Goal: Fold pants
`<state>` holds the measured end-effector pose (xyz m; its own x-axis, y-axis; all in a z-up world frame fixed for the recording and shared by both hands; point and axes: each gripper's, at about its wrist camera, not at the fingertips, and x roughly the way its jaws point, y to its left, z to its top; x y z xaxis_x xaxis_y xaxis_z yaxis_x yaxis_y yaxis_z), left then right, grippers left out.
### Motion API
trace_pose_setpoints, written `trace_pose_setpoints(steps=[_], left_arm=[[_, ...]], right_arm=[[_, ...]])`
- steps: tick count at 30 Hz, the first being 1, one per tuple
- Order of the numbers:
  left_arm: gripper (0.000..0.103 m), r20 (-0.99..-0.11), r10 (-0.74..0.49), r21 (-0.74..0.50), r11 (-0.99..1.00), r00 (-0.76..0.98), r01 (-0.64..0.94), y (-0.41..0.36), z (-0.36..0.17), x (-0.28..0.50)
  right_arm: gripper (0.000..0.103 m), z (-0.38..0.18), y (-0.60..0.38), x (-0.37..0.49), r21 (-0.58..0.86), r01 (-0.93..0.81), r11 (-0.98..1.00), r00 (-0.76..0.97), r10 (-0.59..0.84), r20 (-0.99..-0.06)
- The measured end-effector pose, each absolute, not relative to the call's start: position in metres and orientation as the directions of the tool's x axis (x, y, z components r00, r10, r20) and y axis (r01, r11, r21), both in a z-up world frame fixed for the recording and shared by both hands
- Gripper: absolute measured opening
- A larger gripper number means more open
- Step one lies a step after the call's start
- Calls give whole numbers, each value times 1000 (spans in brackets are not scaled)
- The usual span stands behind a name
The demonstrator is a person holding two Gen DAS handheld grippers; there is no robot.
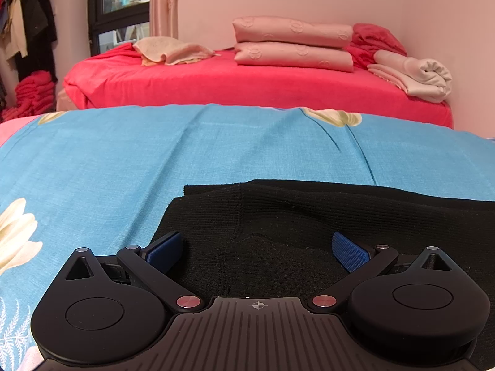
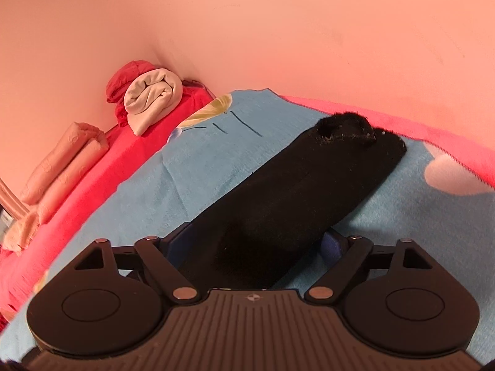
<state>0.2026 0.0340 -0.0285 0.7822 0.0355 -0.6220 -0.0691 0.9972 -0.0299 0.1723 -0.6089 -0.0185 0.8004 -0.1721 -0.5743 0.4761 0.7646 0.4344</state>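
Note:
The black knit pants (image 1: 309, 216) lie folded on the blue flowered sheet (image 1: 123, 160). My left gripper (image 1: 256, 249) hovers over their near end, open, and its blue pads (image 1: 164, 252) stand wide apart with the fabric below them. In the right wrist view the pants (image 2: 294, 191) run as a long strip from between the fingers to a fuzzy open end near the pink blanket edge. My right gripper (image 2: 253, 244) straddles the strip's near end with its jaws apart. The cloth fills the gap and hides most of both pads (image 2: 331, 245).
Beyond the sheet is a red bed (image 1: 216, 83) with stacked pink pillows (image 1: 294, 43), a beige towel (image 1: 173, 51) and a rolled white blanket (image 1: 417, 74). Clothes hang at the far left (image 1: 27, 31). A pink wall (image 2: 278, 46) borders the bed on the right.

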Motion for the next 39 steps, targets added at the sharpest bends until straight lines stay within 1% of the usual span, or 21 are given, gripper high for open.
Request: trace_pose_setpoints(steps=[1,3,6,9,12,15,17,20,23,24,25,26,29,30,31,33,34,35,37,38,39], left_arm=[[103,-622,35,-30,997,782,-69,34,-29,203],[103,-622,35,-30,997,782,-69,34,-28,203],[103,-622,35,-30,997,782,-69,34,-28,203],[103,-617,37,-34,997,786,-73,34,-28,202],[103,-606,37,-53,995,795,-87,38,-26,198],[103,-606,27,-81,992,795,-94,43,-26,197],[103,-604,28,-82,992,797,-97,44,-25,196],[103,-598,32,-82,992,801,-100,44,-23,193],[103,-586,32,-101,988,810,-113,49,-20,188],[103,-580,33,-113,986,814,-120,52,-19,186],[103,-575,35,-127,983,817,-131,56,-18,183],[103,-574,38,-138,980,818,-142,60,-17,182],[103,-571,37,-180,969,820,-169,69,-15,181],[103,-574,40,-184,967,818,-176,70,-15,182],[103,-577,46,-177,968,815,-180,69,-14,182],[103,-571,63,-147,973,819,-178,63,-10,181],[103,-569,70,-130,976,819,-173,59,-5,180],[103,-558,73,-112,980,827,-163,54,2,178],[103,-516,63,-83,989,855,-123,40,18,171],[103,-498,49,-70,993,866,-97,31,26,169],[103,-484,33,-59,996,874,-71,21,34,169]], right_arm=[[47,-19,-606,174,391,499,774,784,-211,-583],[27,-22,-603,175,354,509,785,778,-242,-580],[20,-21,-601,169,391,511,765,792,-242,-561],[19,1,-569,160,293,505,812,808,-325,-492],[19,32,-504,150,55,469,881,832,-421,-361],[19,53,-419,135,-162,350,923,898,-380,-223],[19,54,-359,128,-280,247,928,936,-303,-177],[20,25,-267,126,-476,92,875,962,-202,-184],[20,-41,-190,134,-713,-110,692,945,-151,-292],[17,-62,-175,134,-759,-176,627,932,-141,-333],[17,-78,-168,132,-798,-169,578,938,-155,-311],[17,-82,-167,127,-821,-135,555,953,-155,-262],[17,-56,-182,124,-758,-143,636,949,-131,-288],[17,-49,-186,122,-742,-127,658,952,-129,-277],[18,-48,-186,120,-744,-121,657,955,-127,-267],[27,-59,-180,122,-785,-155,600,950,-126,-284],[25,-71,-174,123,-815,-178,551,945,-135,-297],[26,-79,-171,121,-846,-157,510,952,-148,-266],[42,-80,-167,114,-878,-112,465,968,-151,-203],[63,-76,-169,109,-880,-95,466,972,-148,-183],[75,-71,-172,104,-879,-72,472,976,-147,-159]])
